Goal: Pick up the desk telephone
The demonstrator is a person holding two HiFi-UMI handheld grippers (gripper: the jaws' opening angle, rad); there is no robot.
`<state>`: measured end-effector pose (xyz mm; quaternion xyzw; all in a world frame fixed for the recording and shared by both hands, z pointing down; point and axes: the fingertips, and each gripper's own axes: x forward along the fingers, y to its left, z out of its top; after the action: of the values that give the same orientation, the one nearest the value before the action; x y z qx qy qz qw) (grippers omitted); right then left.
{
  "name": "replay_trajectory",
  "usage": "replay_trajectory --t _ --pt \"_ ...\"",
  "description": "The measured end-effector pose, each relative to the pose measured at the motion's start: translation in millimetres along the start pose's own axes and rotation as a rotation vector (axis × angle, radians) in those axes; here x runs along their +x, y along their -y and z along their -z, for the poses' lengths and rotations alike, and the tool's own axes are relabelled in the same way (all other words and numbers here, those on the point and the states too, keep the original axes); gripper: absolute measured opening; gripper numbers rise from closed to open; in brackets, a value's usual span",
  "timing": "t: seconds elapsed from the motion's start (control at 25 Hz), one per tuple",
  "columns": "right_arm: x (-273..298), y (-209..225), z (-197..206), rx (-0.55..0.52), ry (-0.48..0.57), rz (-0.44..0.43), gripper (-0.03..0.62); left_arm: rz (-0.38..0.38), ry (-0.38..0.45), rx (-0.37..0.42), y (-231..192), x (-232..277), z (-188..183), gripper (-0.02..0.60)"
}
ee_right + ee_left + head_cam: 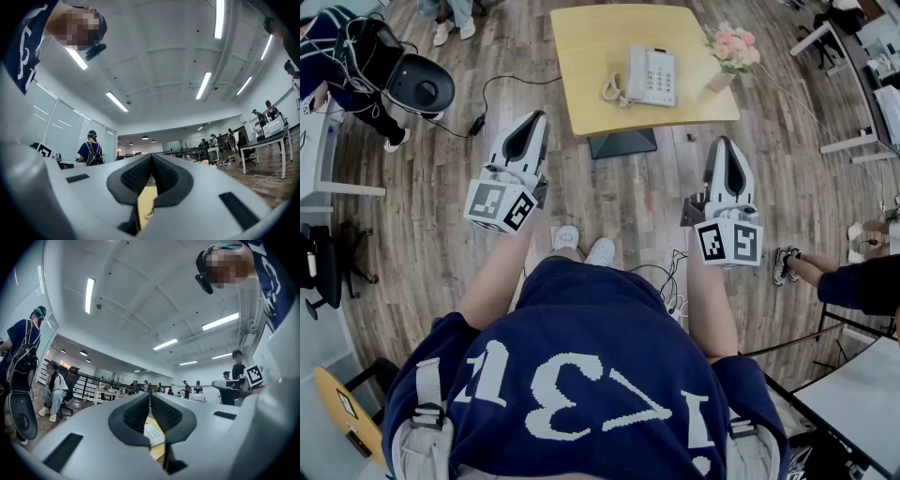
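A grey-white desk telephone point(651, 75) with a coiled cord point(610, 91) lies on a small yellow wooden table point(600, 103) ahead of me. My left gripper point(537, 119) is held over the floor short of the table's near left corner, jaws shut and empty. My right gripper point(724, 142) hangs just below the table's near right corner, also shut and empty. In the left gripper view a slice of the telephone point(153, 433) shows below the closed left gripper point(149, 396). The right gripper view shows the table top point(146, 204) and a bit of cord point(148, 215) under the closed right gripper point(152, 157).
A vase of pink flowers point(730, 52) stands at the table's right edge. The table's dark base point(622, 143) sits on the wooden floor. A black office chair point(417, 82) and cable point(487, 98) lie to the left. People sit at right point(848, 279) and far left point(337, 56).
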<state>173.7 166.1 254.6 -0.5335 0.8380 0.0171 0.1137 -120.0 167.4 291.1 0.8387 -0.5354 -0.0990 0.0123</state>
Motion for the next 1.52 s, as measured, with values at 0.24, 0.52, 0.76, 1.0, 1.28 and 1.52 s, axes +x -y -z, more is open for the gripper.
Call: replay_trajectory --t 0.24,0.52,0.76,1.0,1.28,1.52 --pt "-7.9 -4.3 -2.6 -0.015 0.009 -0.032 0.025 0.012 0.009 0.003 9.6 -0.1 0.5 0.025" --pt "-1.0 8.2 -1.6 0.013 0.027 -0.021 0.026 0.038 0.008 0.044 19.7 12.9 -2.2 0.025" --pt "30.8 19.1 6.4 0.008 0.024 -0.013 0.026 0.069 0.046 -0.013 6.0 47.6 -0.9 0.025" --pt "89.9 35.5 6.4 -0.048 0.056 0.017 0.026 0.124 0.063 -0.027 -34.3 119.4 3.5 0.025" --pt "163.7 47.7 7.2 -0.049 0.153 0.115 0.028 0.234 0.062 -0.035 -95.3 212.0 2.7 0.025" --pt "198.0 58.1 18.9 -0.001 0.199 0.249 0.029 0.329 0.021 -0.047 -131.6 269.5 13.0 0.025"
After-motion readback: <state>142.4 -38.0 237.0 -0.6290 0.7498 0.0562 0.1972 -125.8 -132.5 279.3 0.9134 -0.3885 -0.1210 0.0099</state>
